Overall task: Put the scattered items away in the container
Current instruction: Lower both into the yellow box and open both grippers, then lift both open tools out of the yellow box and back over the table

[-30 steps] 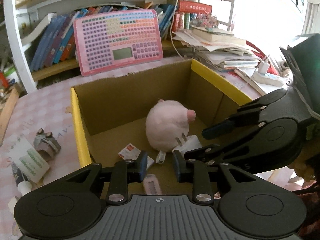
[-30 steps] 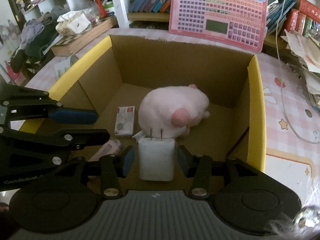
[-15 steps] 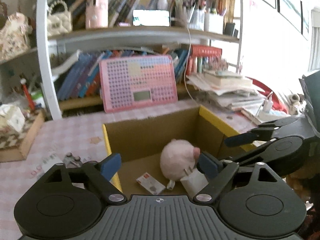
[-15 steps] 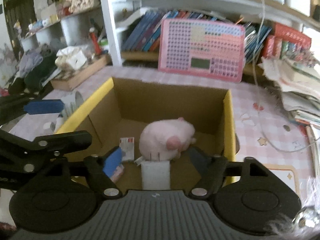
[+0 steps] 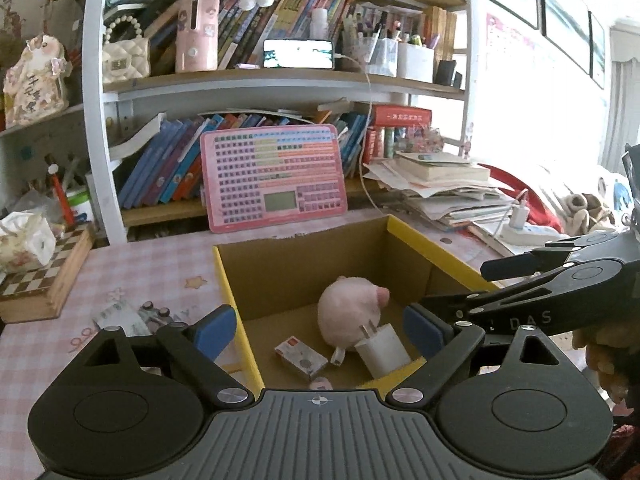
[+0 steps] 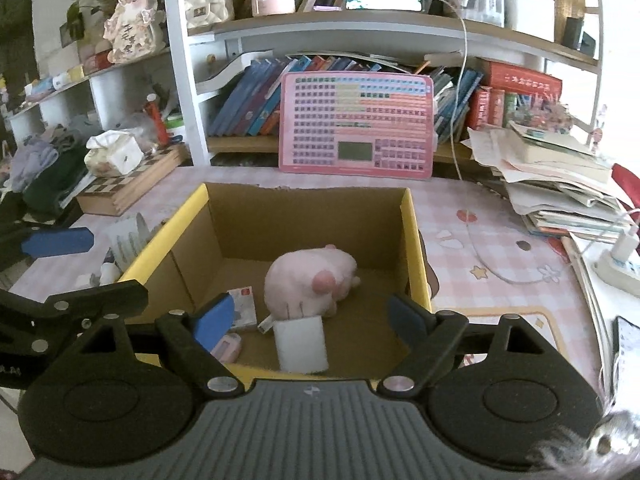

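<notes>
A cardboard box (image 5: 230,296) with yellow rims (image 6: 412,240) stands on the pink checked table. Inside lie a pink plush pig (image 5: 348,312) (image 6: 308,284), a white charger plug (image 5: 382,350) (image 6: 302,344) leaning against it, a small red-and-white packet (image 5: 302,358) (image 6: 244,306) and a small pink item (image 5: 320,383) (image 6: 228,348). My left gripper (image 5: 320,330) hangs open above the box's near left corner, empty. My right gripper (image 6: 311,319) is above the near rim, its jaws opening, with nothing between them. Each gripper shows in the other's view (image 5: 480,286) (image 6: 80,268).
Loose items lie on the table left of the box: a paper packet (image 5: 116,320) (image 6: 128,240) and small grey pieces (image 5: 156,314). A pink learning tablet (image 5: 274,178) leans on the bookshelf behind. A paper stack (image 5: 440,184) and power strip (image 5: 528,232) sit right, a chessboard box (image 5: 40,276) left.
Both grippers went from nearly shut to wide open and drew back and up from the box. The right one let go of the white charger, which now rests inside by the plush.
</notes>
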The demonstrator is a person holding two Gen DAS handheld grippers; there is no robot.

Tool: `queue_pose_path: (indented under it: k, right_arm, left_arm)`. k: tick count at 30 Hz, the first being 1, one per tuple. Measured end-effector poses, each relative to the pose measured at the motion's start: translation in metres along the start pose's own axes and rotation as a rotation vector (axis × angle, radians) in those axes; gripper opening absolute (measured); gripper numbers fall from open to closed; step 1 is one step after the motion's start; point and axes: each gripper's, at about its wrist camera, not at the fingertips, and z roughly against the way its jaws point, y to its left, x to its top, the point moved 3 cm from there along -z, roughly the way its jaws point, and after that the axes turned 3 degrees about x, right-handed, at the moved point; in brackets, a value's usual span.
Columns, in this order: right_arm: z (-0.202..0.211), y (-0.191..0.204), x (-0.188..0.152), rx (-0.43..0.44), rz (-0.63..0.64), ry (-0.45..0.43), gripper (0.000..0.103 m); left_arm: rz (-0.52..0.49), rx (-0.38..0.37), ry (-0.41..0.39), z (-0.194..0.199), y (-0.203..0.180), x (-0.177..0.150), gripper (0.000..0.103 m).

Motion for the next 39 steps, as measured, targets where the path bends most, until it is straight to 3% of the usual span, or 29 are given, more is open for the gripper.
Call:
queue_pose_path:
  k: [26,39]
  right_arm:
    - [0.051,0.104,-0.057,-0.162,-0.034,0.055,0.092]
    - [0.039,0.155,-0.072,-0.145,-0.010,0.133,0.095]
  left_arm:
    - [-0.047,-0.128,0.084,0.073,0.050,-0.052,0.097]
    - [-0.050,-0.099,0.133,0.095,0.088,-0.072,0.098]
